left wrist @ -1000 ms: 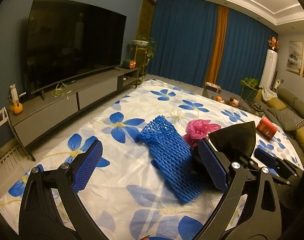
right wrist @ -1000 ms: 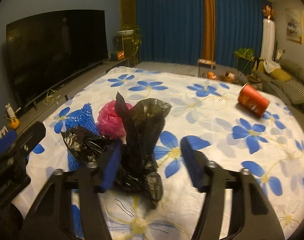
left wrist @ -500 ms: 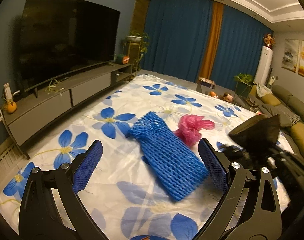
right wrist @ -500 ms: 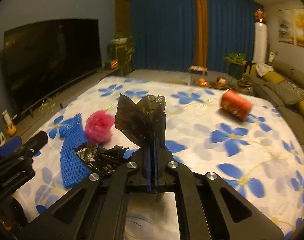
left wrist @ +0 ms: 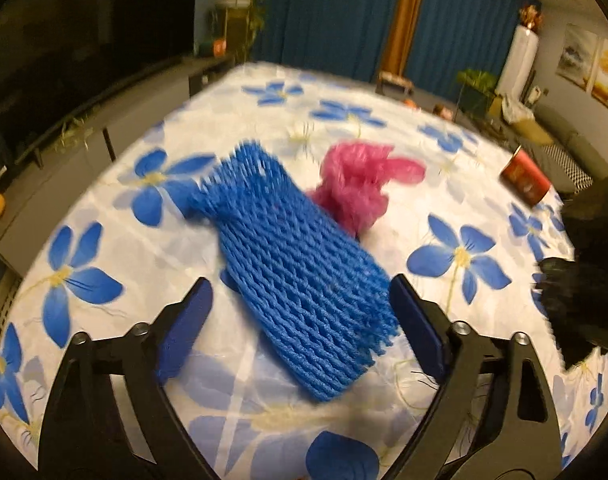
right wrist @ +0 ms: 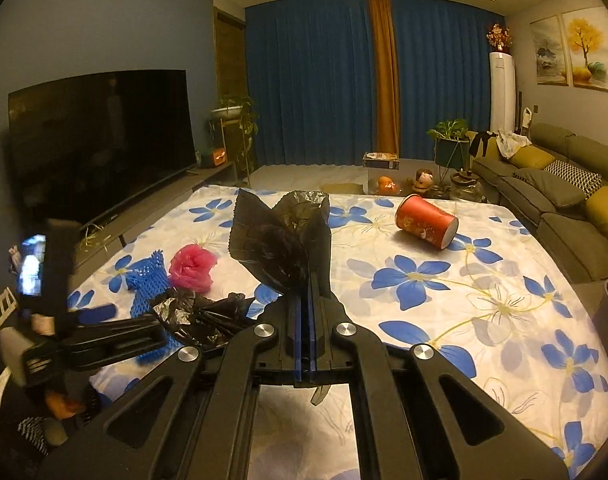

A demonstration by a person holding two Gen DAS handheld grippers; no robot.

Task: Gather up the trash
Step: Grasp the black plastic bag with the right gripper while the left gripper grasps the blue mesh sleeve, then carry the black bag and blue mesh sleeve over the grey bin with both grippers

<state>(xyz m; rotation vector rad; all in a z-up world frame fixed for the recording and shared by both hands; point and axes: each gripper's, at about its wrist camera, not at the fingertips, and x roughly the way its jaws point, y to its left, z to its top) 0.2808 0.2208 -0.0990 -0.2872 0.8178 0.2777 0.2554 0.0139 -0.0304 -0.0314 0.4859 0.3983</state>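
Blue curtains (right wrist: 316,80) close off the far wall of a living room, with a dark TV (right wrist: 100,136) on the left and a sofa (right wrist: 560,188) on the right. A white cloth (right wrist: 484,320) with blue flowers covers the wide surface in front, and the trash lies on it.

The right gripper (right wrist: 303,312) is clenched on a black bag (right wrist: 282,240): its two blue pads meet flat on the plastic, which fans upward above the fingers. More of the bag hangs crumpled to the left, near the left gripper's side. In the left wrist view the bag (left wrist: 592,264) shows as a dark mass at the right edge.

The left gripper (left wrist: 300,320) is released, its jaws wide apart, and the near end of a blue foam net (left wrist: 300,264) lies between the blue pads (left wrist: 184,328) on the cloth. Whether the pads touch the net cannot be told; the view is blurred. A pink wad (left wrist: 356,188) sits just beyond the net, touching its far right edge. A red cup (right wrist: 426,220) lies on its side well apart, toward the sofa.
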